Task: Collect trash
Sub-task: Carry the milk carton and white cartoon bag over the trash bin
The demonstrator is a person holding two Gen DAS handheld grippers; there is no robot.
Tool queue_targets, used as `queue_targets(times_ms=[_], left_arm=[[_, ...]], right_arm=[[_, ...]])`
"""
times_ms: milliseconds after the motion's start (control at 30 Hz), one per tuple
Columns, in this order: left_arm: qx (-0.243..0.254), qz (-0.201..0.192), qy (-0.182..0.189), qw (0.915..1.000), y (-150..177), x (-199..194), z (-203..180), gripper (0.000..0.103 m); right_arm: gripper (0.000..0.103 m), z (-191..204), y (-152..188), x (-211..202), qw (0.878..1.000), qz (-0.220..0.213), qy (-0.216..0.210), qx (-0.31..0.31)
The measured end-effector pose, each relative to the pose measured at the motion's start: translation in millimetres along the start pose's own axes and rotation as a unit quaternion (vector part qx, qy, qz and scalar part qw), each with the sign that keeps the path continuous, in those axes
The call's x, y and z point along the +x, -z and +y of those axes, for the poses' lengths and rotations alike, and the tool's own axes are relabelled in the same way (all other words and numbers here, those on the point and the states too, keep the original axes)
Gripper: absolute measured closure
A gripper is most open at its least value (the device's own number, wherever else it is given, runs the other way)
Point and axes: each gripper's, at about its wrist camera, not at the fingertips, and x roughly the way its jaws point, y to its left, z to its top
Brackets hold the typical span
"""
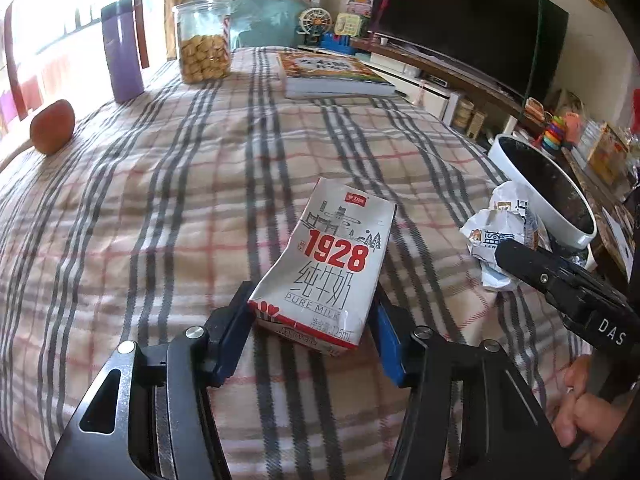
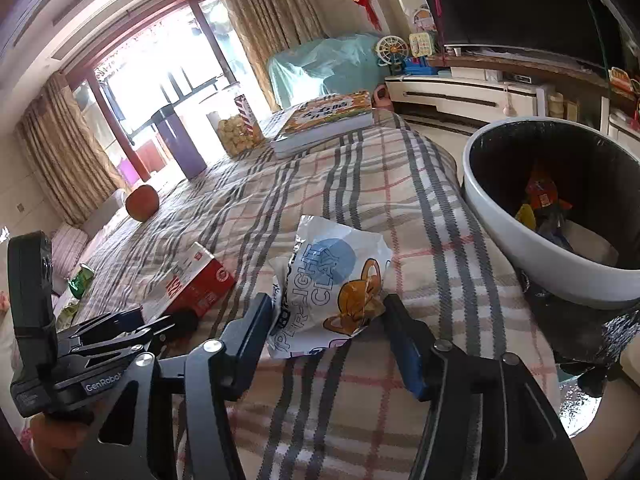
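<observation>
Left wrist: milk carton (image 1: 332, 268) between parted jaws.

Open middle of the counter, crowded near edge and far end

The plaid counter (image 1: 160, 208) is bare across its wide middle, so a claw can pass there freely. At the near edge the milk carton (image 1: 326, 264) and the crumpled wrapper (image 2: 332, 280) lie near each other, with only a narrow strip of cloth between. The white bin (image 2: 532, 240) stands just beside the counter on the wrapper's side; its mouth is open from above. At the far end the book (image 1: 332, 74), cookie jar (image 1: 204, 40) and purple cup (image 1: 122, 50) block the way, and the orange fruit (image 1: 53, 126) sits at one edge.
</observation>
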Motion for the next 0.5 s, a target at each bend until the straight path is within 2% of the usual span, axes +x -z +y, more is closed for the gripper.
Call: queue_targets(times_ms=[500], left_arm=[[0.043, -0.023, 0.027, 0.9984, -18, -13, -38, 0.050]], right_arm=[[0.048, -12, -11, -40, 0.999, -0.031, -0.011, 0.017]])
